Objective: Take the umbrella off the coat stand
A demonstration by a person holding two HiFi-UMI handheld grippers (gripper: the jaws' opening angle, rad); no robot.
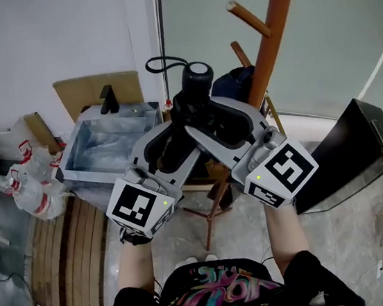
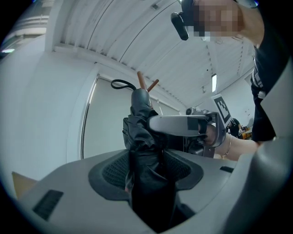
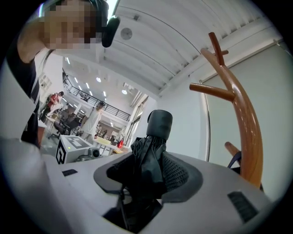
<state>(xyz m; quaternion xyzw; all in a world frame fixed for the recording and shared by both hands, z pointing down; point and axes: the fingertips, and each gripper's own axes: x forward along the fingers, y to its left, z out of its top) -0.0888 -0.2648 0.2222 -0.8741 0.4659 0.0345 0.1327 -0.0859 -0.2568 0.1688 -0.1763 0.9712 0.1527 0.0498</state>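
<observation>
We have both tools closed on the folded black umbrella (image 1: 195,85). The left gripper (image 1: 174,138) presses its pads into the bunched fabric lower on the bundle. The right gripper (image 1: 206,115) clamps the fabric just under the round handle cap. Each gripper view shows dark cloth filling the gap between its own jaws.

The umbrella stands roughly upright, handle end up, just beside the trunk of the coat stand (image 1: 269,44), on the trunk's left in the head view and below its upper pegs. The wrist strap (image 1: 162,63) loops out from the cap into open air. It seems to sit on no peg, though we cannot be sure of that.

We judge the step in hand to be drawing the umbrella clear of the stand. To do it well, we move both hands as one, toward ourselves and away from the trunk, so the bundle neither twists nor bends between the two grips. We watch the strap as it passes the nearest peg (image 1: 240,53), because a snag there could tug the stand on its thin feet. A dark blue thing (image 1: 233,84) hangs on the stand right behind the umbrella, so we leave it room. The fabric is soft and may slide through the pads, so both grips should be firm before we pull.
</observation>
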